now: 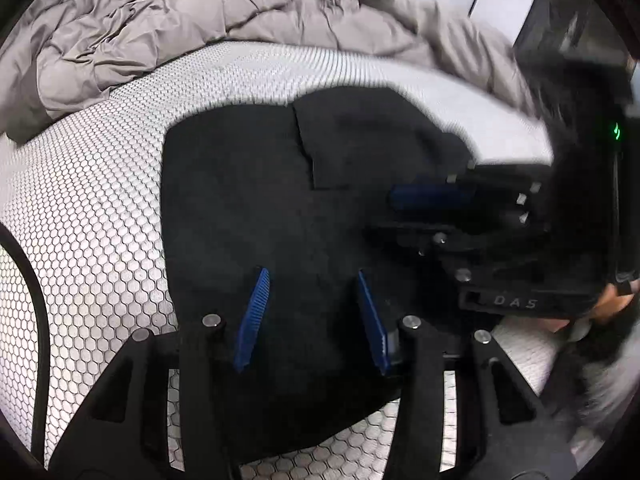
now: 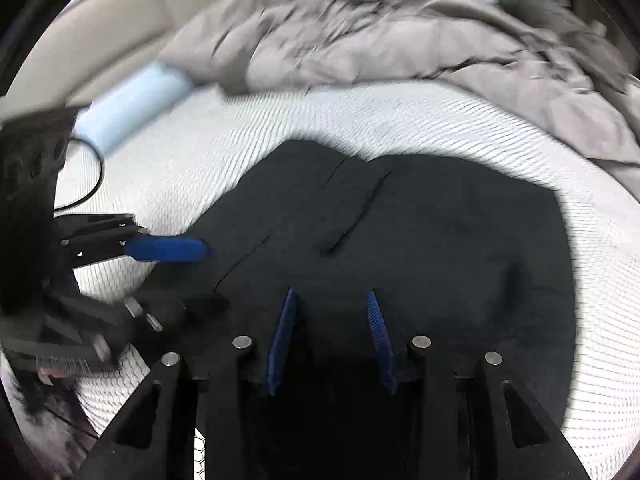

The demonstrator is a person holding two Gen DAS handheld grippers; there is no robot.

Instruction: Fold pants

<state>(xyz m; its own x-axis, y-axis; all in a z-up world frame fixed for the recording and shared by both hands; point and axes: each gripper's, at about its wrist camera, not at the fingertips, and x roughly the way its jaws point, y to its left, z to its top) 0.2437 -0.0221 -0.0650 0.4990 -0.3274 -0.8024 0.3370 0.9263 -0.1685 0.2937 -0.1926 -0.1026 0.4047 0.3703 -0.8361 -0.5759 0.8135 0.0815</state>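
Lying flat on the white honeycomb-patterned bed (image 1: 100,208), the black fabric pants (image 1: 248,208), already folded to a compact slab, sit directly under and ahead of both tongs. Left tongs (image 1: 312,316) hover over its near edge, blades apart, nothing between them; right tongs (image 2: 332,340) likewise stand apart over the cloth. Both seem about equally near. From the right wrist view the slab's long axis runs side to side, a seam slanting across it.

Both wrist views downward, close, sharing pants (image 1: 260,200)
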